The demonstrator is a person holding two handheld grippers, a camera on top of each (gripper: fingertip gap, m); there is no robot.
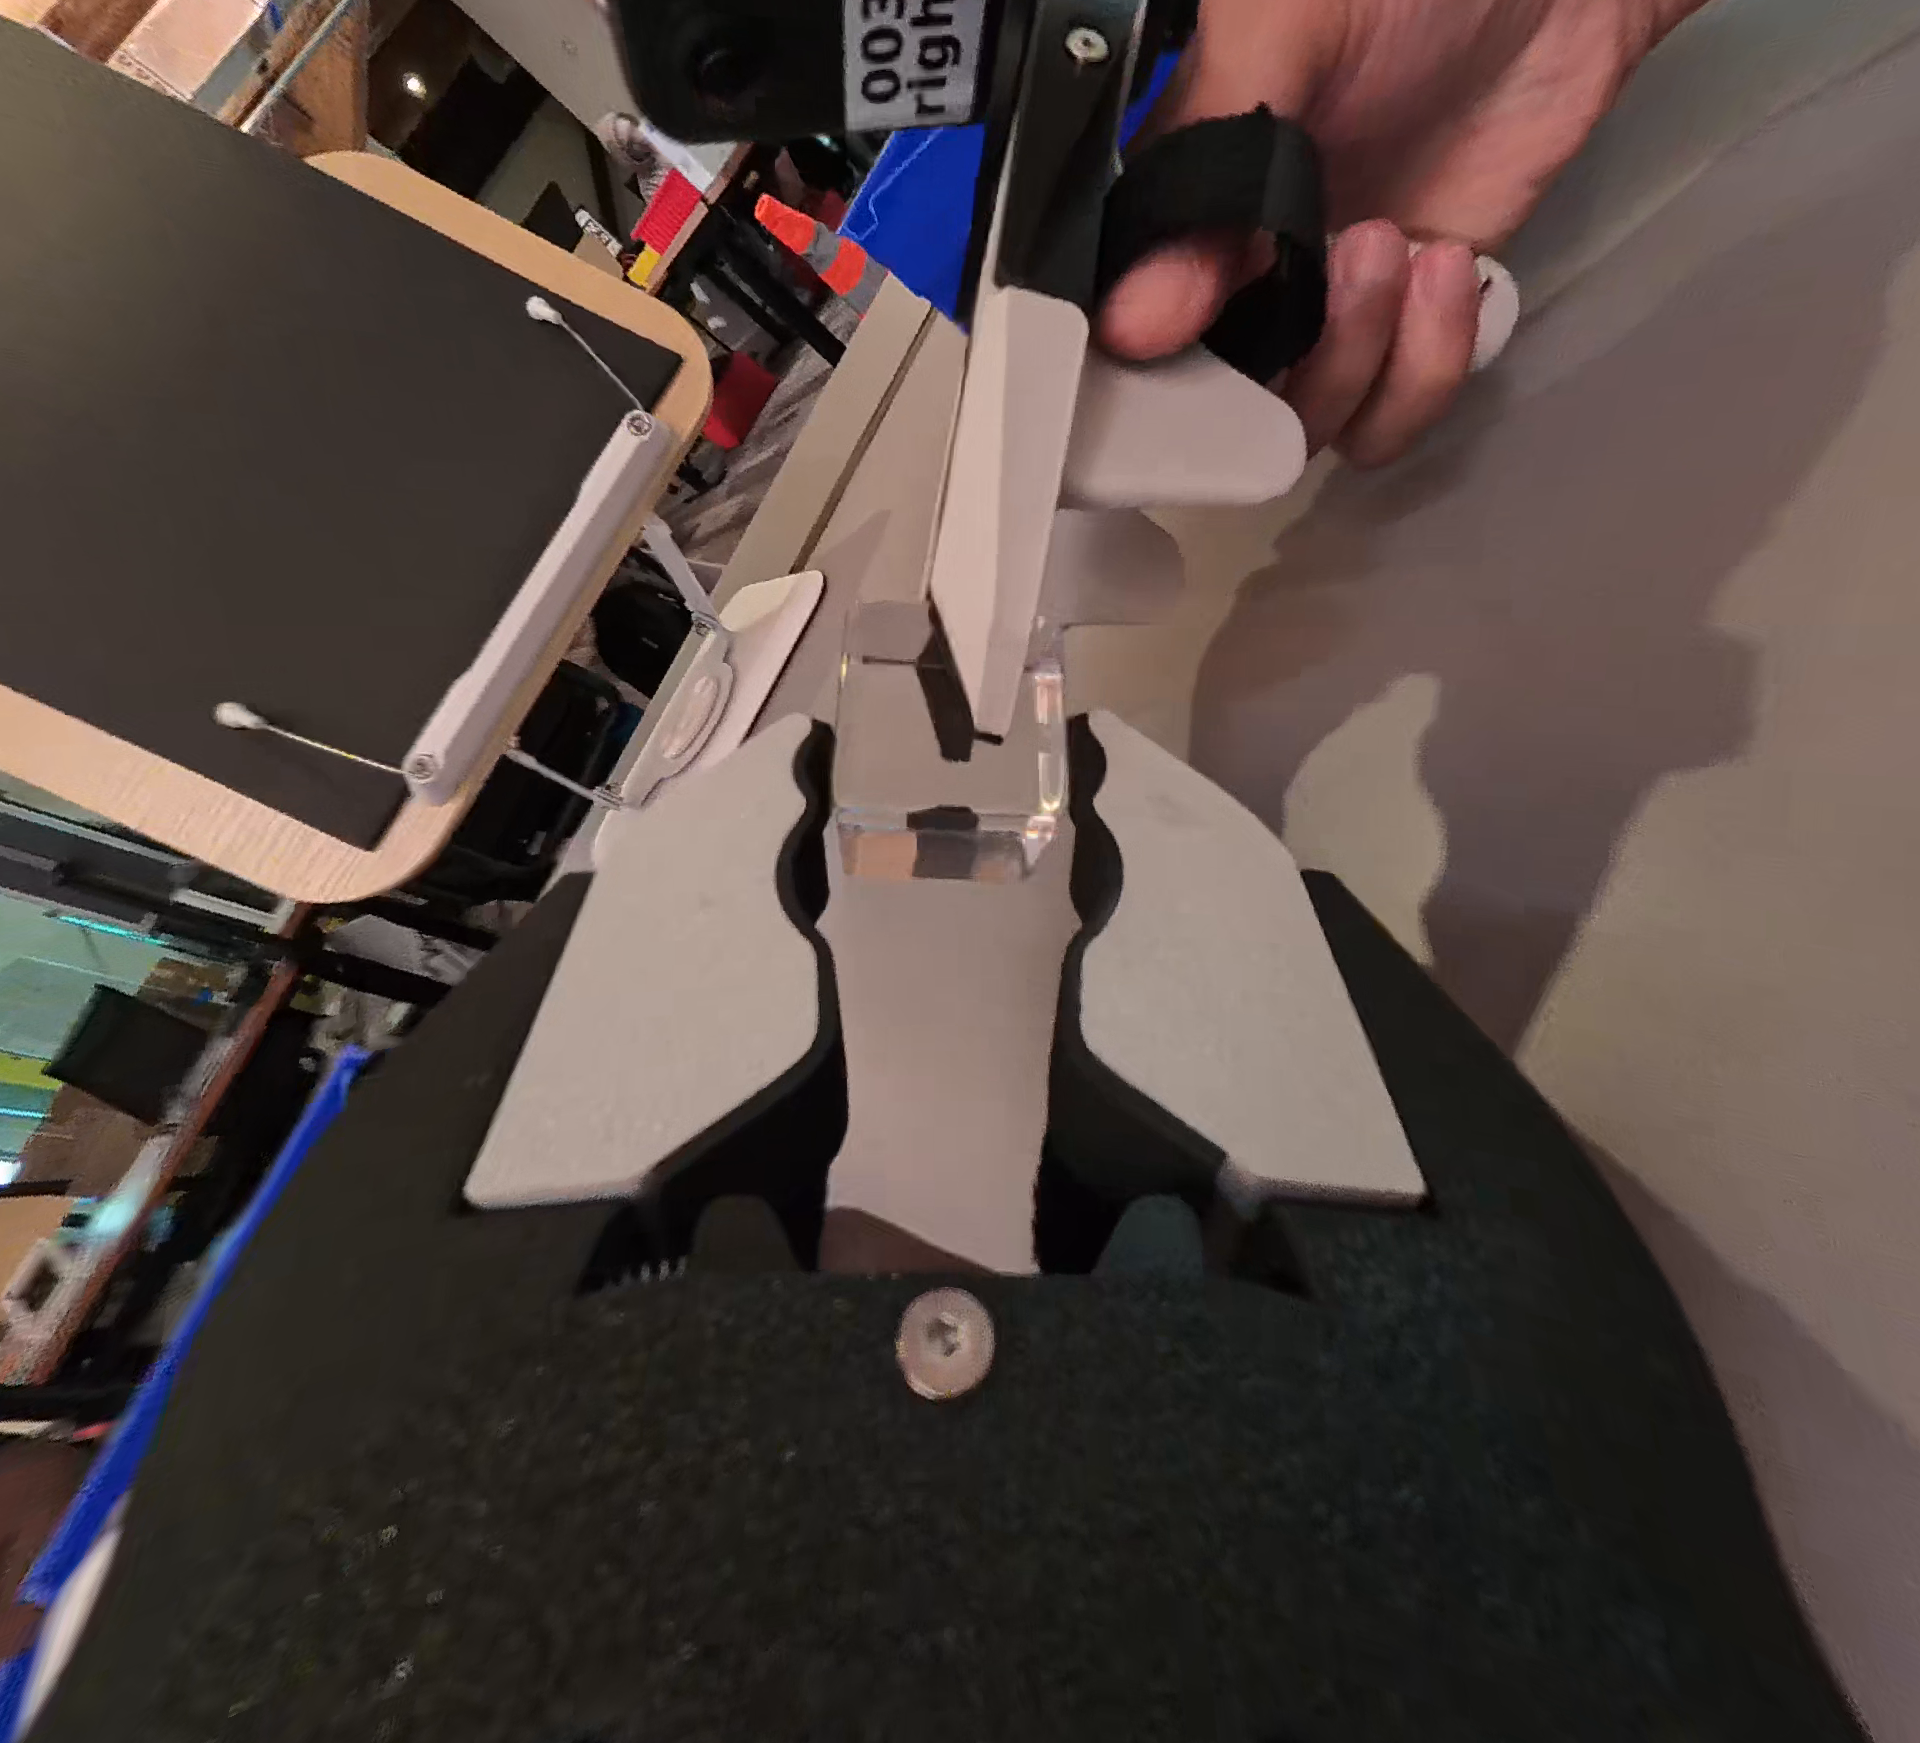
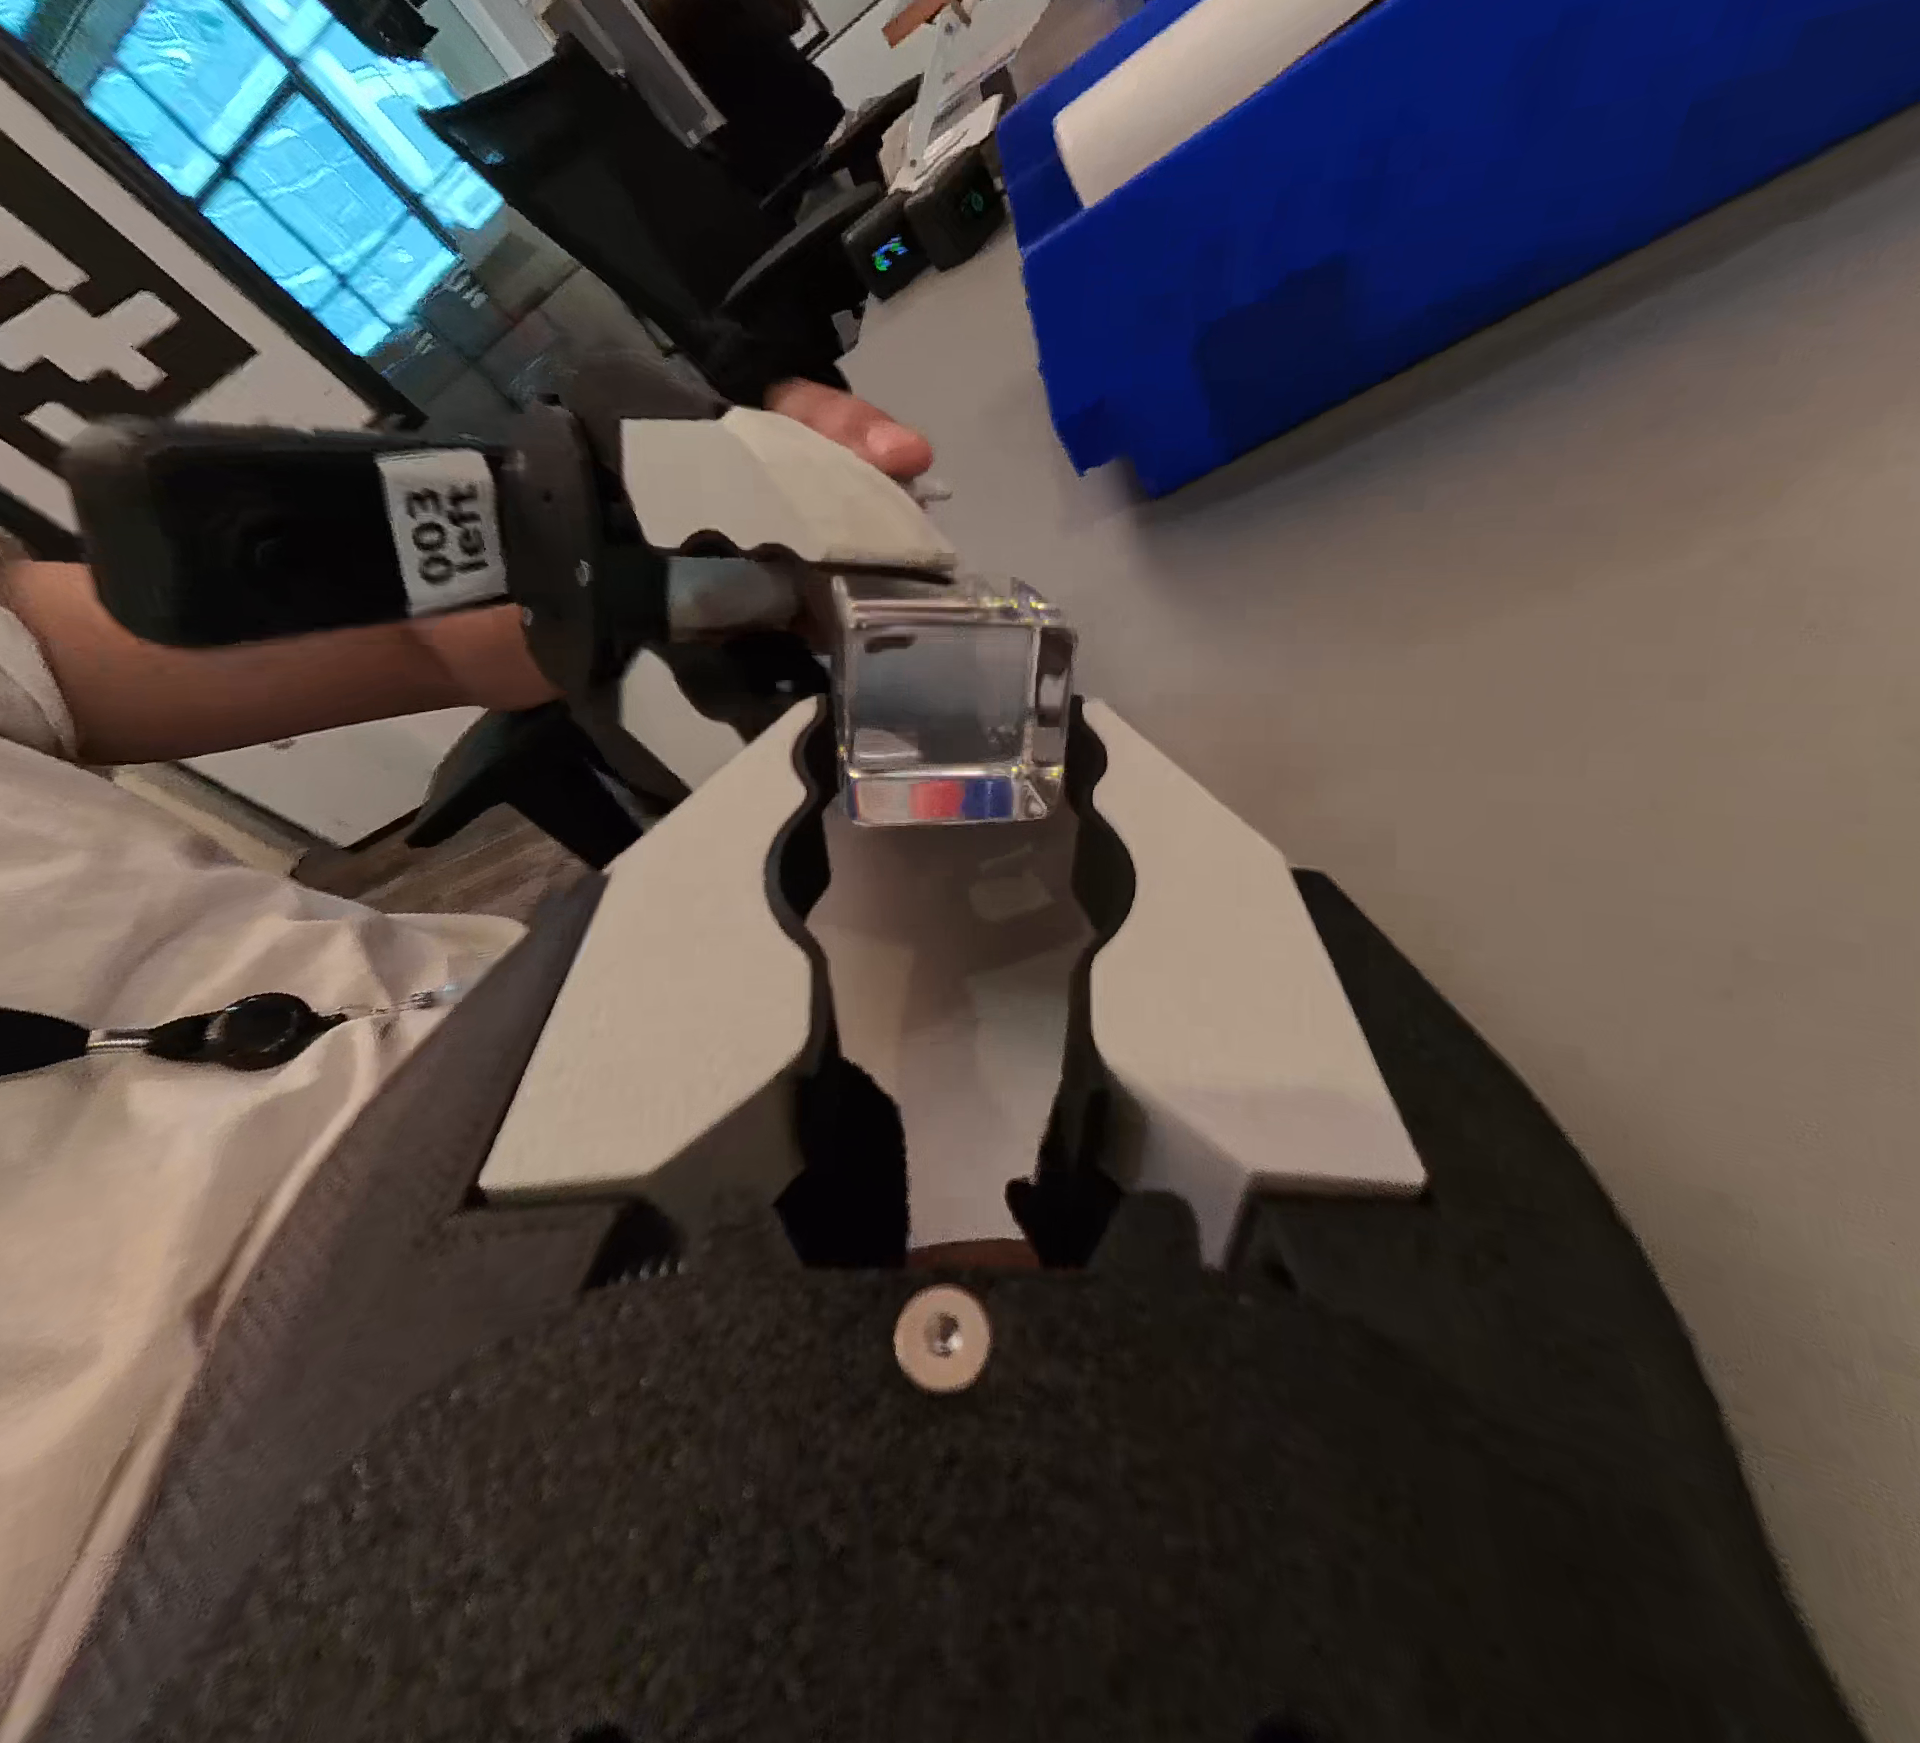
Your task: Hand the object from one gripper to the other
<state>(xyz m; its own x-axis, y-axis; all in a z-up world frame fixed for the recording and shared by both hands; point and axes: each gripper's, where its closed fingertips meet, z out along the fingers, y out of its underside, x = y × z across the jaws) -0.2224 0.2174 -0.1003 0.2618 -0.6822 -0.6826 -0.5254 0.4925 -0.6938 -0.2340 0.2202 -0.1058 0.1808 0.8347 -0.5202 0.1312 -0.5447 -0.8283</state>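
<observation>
Clear cube (image 1: 951,758) is sitting between the tips of both grippers at once, off the table (image 1: 1714,758). It's a cube, so no long axis; its flat faces are squared to the fingers on each side.

Left gripper (image 1: 948,763): fingers closing on the cube w/ pads touching its two side faces. Right gripper (image 2: 951,737): fingers also pressing on the cube's sides, approx. at right angles to the left pair.

Left wrist view is showing the right gripper coming in from above, a hand (image 1: 1455,135) gripping its handle, plus a black board (image 1: 260,446) w/ wood edge. Right wrist view alone is showing blue bins (image 2: 1455,187) on the table.
</observation>
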